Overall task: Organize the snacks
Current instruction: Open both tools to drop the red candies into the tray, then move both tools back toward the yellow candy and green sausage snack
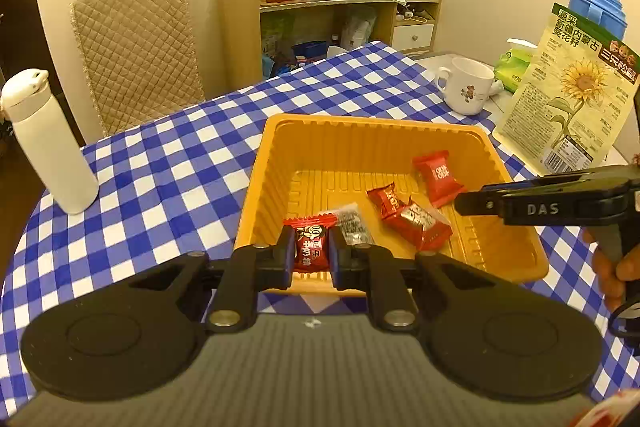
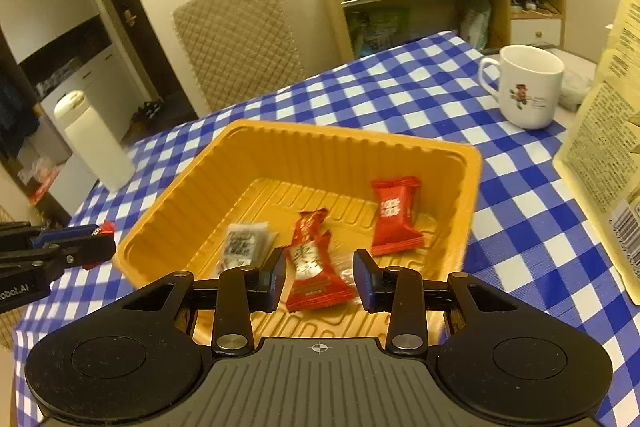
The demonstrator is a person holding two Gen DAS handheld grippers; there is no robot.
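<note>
An orange plastic tray (image 1: 360, 131) (image 2: 340, 147) sits on the blue checked tablecloth. Inside lie a red square snack packet (image 1: 436, 177) (image 2: 394, 215), red candy wrappers (image 1: 408, 217) (image 2: 314, 263) and a clear dark-printed packet (image 1: 354, 225) (image 2: 244, 245). My left gripper (image 1: 311, 253) is shut on a red candy (image 1: 310, 247) at the tray's near edge; it also shows in the right wrist view (image 2: 96, 247), left of the tray. My right gripper (image 2: 320, 281) is open over the red wrappers, holding nothing; it shows in the left wrist view (image 1: 464, 203) at the tray's right side.
A white bottle (image 1: 48, 143) (image 2: 96, 143) stands left of the tray. A white mug (image 1: 466, 87) (image 2: 528, 87) and a sunflower-seed bag (image 1: 572, 99) (image 2: 608, 131) stand to the right. A padded chair (image 1: 136, 43) is behind the table.
</note>
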